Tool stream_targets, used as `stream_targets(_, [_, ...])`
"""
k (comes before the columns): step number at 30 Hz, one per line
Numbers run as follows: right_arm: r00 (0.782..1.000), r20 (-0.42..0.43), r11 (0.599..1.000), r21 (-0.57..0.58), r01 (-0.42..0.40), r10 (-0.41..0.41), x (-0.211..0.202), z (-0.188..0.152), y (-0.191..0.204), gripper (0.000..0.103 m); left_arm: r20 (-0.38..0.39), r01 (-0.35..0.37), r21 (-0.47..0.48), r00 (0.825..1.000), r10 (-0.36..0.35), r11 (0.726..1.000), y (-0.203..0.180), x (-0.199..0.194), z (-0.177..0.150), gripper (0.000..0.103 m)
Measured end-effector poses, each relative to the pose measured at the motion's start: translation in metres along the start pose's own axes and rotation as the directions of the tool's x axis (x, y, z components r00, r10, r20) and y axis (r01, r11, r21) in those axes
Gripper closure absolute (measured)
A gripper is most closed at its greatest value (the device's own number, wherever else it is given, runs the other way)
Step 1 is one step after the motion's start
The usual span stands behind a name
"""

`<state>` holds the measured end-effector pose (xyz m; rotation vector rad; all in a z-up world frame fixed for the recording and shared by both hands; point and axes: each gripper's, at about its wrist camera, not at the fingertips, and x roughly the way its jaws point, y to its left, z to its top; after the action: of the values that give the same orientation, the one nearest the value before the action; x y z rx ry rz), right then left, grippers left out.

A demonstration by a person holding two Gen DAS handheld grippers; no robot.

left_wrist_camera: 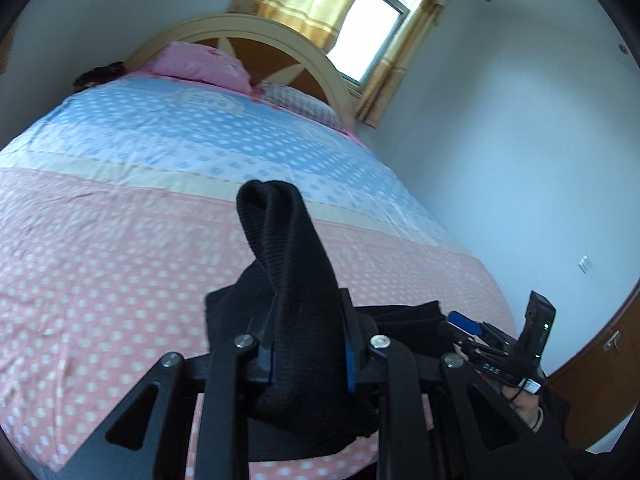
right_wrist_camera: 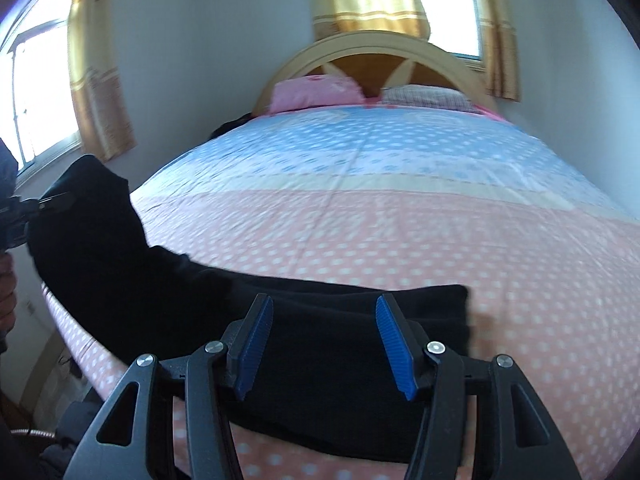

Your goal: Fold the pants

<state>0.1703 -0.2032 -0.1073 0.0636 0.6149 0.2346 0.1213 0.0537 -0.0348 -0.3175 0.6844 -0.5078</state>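
Black knit pants (right_wrist_camera: 312,320) lie along the near edge of the bed, one end lifted at the left. My left gripper (left_wrist_camera: 308,320) is shut on a bunched fold of the pants (left_wrist_camera: 288,248), which sticks up between its fingers. In the right wrist view that same gripper (right_wrist_camera: 48,200) holds the raised end at the far left. My right gripper (right_wrist_camera: 324,320) is open, its blue pads (right_wrist_camera: 256,344) spread just above the flat part of the pants. It also shows at the lower right of the left wrist view as the right gripper (left_wrist_camera: 464,324), held by a hand (left_wrist_camera: 524,404).
The bed (right_wrist_camera: 400,220) has a pink and blue dotted cover, two pillows (right_wrist_camera: 316,88) and an arched headboard (right_wrist_camera: 380,48). Curtained windows (right_wrist_camera: 40,88) stand behind and to the left. A wooden door (left_wrist_camera: 600,356) is at the right. A wall runs along the bed's right side.
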Motion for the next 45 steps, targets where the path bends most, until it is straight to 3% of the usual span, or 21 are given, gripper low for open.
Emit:
stream_targets(8, [0.994, 0.057, 0.993, 0.076, 0.094, -0.099, -0.023, 0.006, -0.042, 0.047, -0.087, 0.127, 0.117, 0.989, -0.117, 0.985, -0.083, 0.054, 0.011, 0.08])
stream_targets(12, [0.977, 0.097, 0.971, 0.168, 0.17, -0.188, -0.04, 0.013, -0.075, 0.047, -0.145, 0.162, 0.169, 0.98, -0.138, 0.972, -0.119, 0.093, 0.009, 0.08])
stream_targets(18, [0.965, 0.101, 0.926, 0.323, 0.197, -0.241, -0.052, 0.009, -0.129, 0.046, -0.269, 0.171, 0.215, 0.957, -0.11, 0.962, -0.158, 0.167, -0.019, 0.08])
stream_targets(22, [0.974, 0.082, 0.917, 0.361, 0.168, -0.211, -0.046, 0.005, -0.143, 0.044, -0.301, 0.101, 0.296, 0.953, -0.007, 0.95, -0.17, 0.207, -0.045, 0.076])
stream_targets(25, [0.98, 0.061, 0.921, 0.358, 0.154, -0.188, -0.039, 0.003, -0.144, 0.044, -0.315, 0.076, 0.315, 0.949, 0.029, 0.946, -0.174, 0.223, -0.052, 0.067])
stream_targets(27, [0.982, 0.051, 0.921, 0.359, 0.15, -0.18, -0.036, 0.001, -0.143, 0.044, -0.309, 0.063, 0.334, 0.95, 0.046, 0.94, -0.182, 0.221, -0.054, 0.052])
stream_targets(31, [0.986, 0.05, 0.926, 0.354, 0.131, -0.158, -0.037, 0.004, -0.142, 0.044, -0.253, 0.128, 0.333, 0.967, -0.042, 0.934, -0.192, 0.192, -0.051, 0.033])
stream_targets(35, [0.988, 0.06, 0.931, 0.346, 0.113, -0.142, -0.042, 0.007, -0.136, 0.044, -0.156, 0.118, 0.298, 0.985, -0.073, 0.947, -0.18, 0.155, -0.041, 0.015])
stream_targets(36, [0.99, 0.058, 0.934, 0.342, 0.104, -0.131, -0.042, 0.007, -0.133, 0.044, -0.133, 0.098, 0.296, 0.989, -0.061, 0.95, -0.174, 0.148, -0.038, 0.01])
stream_targets(39, [0.998, 0.039, 0.941, 0.336, 0.033, -0.049, -0.038, 0.008, -0.12, 0.044, -0.064, -0.015, 0.303, 0.997, 0.036, 0.953, -0.148, 0.132, -0.037, 0.008])
stream_targets(43, [0.998, -0.016, 0.956, 0.287, -0.061, 0.068, -0.025, 0.007, -0.087, 0.038, 0.0, -0.187, 0.276, 0.981, 0.194, 0.943, -0.101, 0.119, -0.042, 0.008])
stream_targets(45, [0.995, -0.058, 0.966, 0.252, -0.063, 0.08, -0.015, 0.002, -0.072, 0.037, -0.007, -0.225, 0.232, 0.972, 0.233, 0.946, -0.077, 0.117, -0.046, 0.008])
